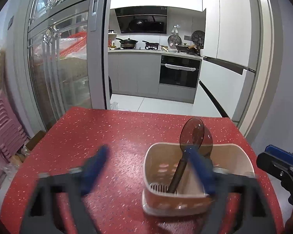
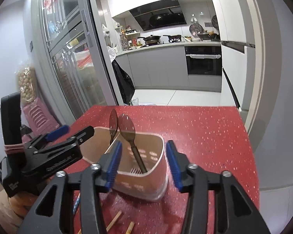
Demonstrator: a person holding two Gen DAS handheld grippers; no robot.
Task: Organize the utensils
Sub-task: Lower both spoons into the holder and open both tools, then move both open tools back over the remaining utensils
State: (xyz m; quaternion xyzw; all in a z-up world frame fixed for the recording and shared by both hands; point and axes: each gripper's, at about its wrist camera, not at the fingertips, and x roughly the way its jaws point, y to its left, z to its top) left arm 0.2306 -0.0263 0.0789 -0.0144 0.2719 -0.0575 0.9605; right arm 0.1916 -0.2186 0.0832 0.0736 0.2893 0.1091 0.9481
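While a beige utensil holder [image 2: 146, 167] stood on the red speckled table [image 2: 205, 136], two translucent brown spoons [image 2: 127, 130] stood handle-down inside it, bowls rising above the rim. Its pads spread wide, the right gripper [image 2: 144, 165] had one at each side of the holder, gripping nothing. The left gripper [image 1: 152, 167] (blurred in its own view) was also spread apart, its right pad near a spoon handle. Wooden chopsticks [image 2: 115, 219] lay on the table beneath the right gripper
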